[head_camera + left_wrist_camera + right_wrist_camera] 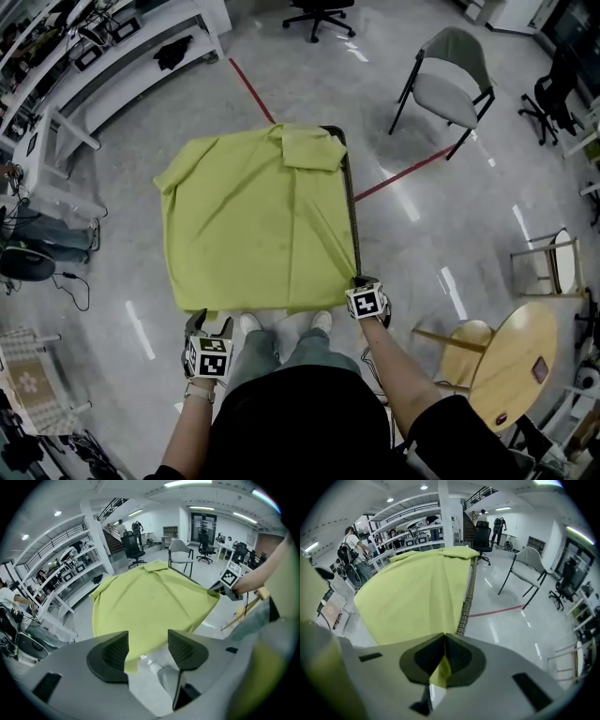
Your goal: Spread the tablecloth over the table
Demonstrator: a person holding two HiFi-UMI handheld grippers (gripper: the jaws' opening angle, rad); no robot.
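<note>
Right gripper (444, 658): my jaws are pinched tight on the near right corner of the cloth (253, 225).
Left gripper (147, 651): my jaws stand apart, gripping nothing; the near left corner hangs just beyond them.
Cloth: over the table (352, 202), far right corner folded back.

Lab-workshop — equipment shelving (141, 42), office chairs (319, 14).

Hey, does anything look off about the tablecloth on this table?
Yes. The tablecloth lies askew, shifted left, leaving the table's right edge bare. Its far right corner is folded back on itself. The right gripper pinches its near corner; the left gripper is open.
</note>
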